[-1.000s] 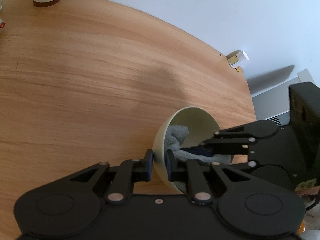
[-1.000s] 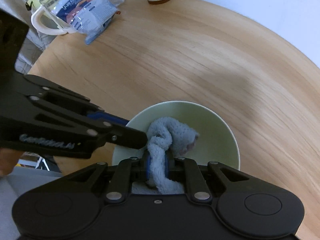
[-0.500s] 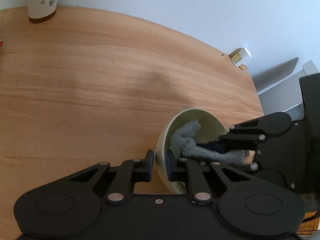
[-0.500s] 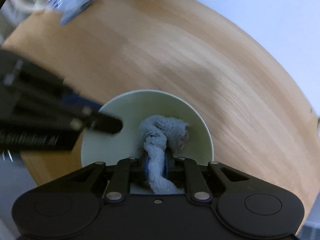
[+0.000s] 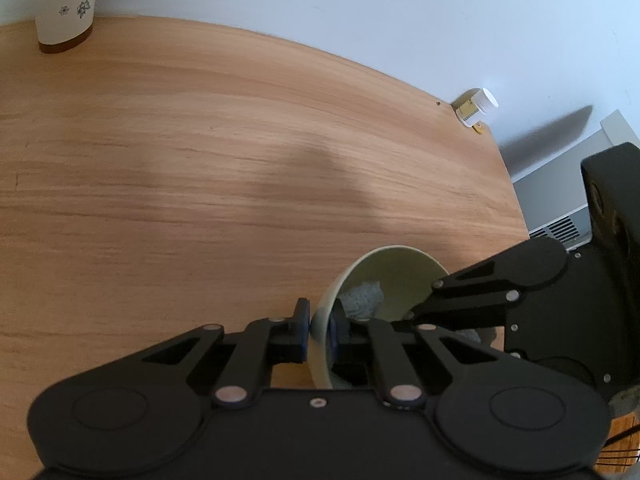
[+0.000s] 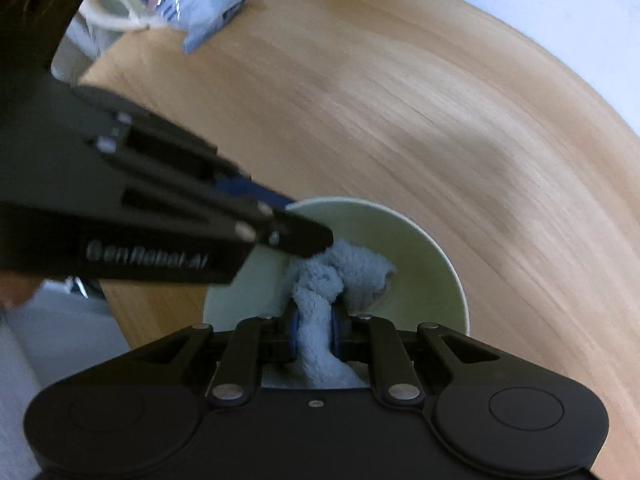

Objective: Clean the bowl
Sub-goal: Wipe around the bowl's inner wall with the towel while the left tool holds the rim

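Here, low in the frame, our left gripper (image 5: 319,330) pinches the hard, slippery bowl (image 6: 432,264) by its thin rim, while our right gripper (image 6: 315,330) squeezes the soft cloth (image 6: 344,272) inside.

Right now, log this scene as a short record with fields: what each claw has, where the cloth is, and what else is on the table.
left claw: shut on the bowl rim, one finger inside, one outside
right claw: shut on the cloth
cloth: grey-blue, bunched inside the bowl
bowl: pale green, tipped, near the table edge
also on table: paper cup, small white bottle, blue packet
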Tool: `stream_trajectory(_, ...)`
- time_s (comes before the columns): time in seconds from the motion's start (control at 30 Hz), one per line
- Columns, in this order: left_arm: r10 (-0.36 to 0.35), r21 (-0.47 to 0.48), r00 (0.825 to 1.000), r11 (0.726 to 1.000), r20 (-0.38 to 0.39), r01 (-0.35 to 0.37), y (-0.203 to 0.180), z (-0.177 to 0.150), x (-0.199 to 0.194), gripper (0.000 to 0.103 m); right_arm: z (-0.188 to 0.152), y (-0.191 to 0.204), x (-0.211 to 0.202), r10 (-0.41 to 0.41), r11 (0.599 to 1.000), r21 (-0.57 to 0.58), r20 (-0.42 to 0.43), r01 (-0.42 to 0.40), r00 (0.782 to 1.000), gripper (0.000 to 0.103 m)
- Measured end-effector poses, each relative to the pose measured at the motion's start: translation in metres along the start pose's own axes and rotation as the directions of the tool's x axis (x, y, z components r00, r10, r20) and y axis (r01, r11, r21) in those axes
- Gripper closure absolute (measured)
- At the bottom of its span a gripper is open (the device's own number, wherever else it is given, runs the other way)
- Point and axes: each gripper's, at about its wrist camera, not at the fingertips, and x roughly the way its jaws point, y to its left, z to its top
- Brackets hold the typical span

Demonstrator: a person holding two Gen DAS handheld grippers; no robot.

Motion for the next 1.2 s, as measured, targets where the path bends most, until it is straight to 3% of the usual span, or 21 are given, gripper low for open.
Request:
stream_trajectory(0.1, -0.001, -0.002, 1.0, 1.0, -0.006, 0.001, 0.001, 0.001, 0.0, 0.094, 0.0, -0.002, -0.001, -0.03, 0.999, 0.021, 0.043, 0.029, 0.999, 0.087)
stream_trajectory(0.2, 0.001, 0.01, 1.0, 1.0, -0.012, -0.001, -0.001, 0.001, 0.001, 0.094, -0.002, 0.002, -0.005, -0.141, 0.99, 0.024, 0.069, 0.139, 0.988, 0.087)
stream_trajectory(0.3, 0.001, 0.01, 1.0, 1.0, -0.01, -0.001, -0.001, 0.002, 0.002, 0.094, -0.001, 0.008, -0.005, -0.24, 0.971, -0.017, 0.024, 0.24, 0.97, 0.087)
stream_trajectory(0.43, 0.004, 0.017, 1.0, 1.0, -0.01, -0.003, -0.004, 0.003, 0.003, 0.094, 0.003, 0.01, -0.006, -0.287, 0.954, -0.099, -0.034, 0.283, 0.957, 0.087)
stream_trajectory(0.6, 0.007, 0.014, 1.0, 1.0, -0.026, -0.007, -0.006, 0.002, 0.004, 0.094, 0.005, 0.007, -0.007, -0.249, 0.966, -0.09, -0.077, 0.242, 0.965, 0.087)
stream_trajectory(0.77, 0.003, -0.008, 0.999, 1.0, -0.034, -0.004, -0.004, 0.001, 0.004, 0.094, 0.013, 0.006, -0.003, -0.095, 0.995, -0.045, -0.08, 0.091, 0.992, 0.087)
stream_trajectory(0.93, -0.001, -0.019, 0.999, 1.0, -0.041, 0.0, 0.001, 0.001, 0.003, 0.093, 0.014, -0.005, 0.0, 0.012, 0.999, 0.049, -0.021, -0.011, 1.0, 0.087)
stream_trajectory(1.03, 0.012, -0.012, 0.999, 1.0, -0.044, -0.013, -0.001, 0.001, 0.004, 0.094, 0.012, -0.006, -0.003, -0.004, 0.999, 0.054, 0.002, 0.004, 1.0, 0.088)
stream_trajectory(1.2, 0.021, -0.003, 0.999, 1.0, -0.049, -0.021, -0.004, 0.002, 0.006, 0.094, 0.009, 0.013, -0.004, -0.156, 0.987, -0.049, -0.004, 0.155, 0.988, 0.087)
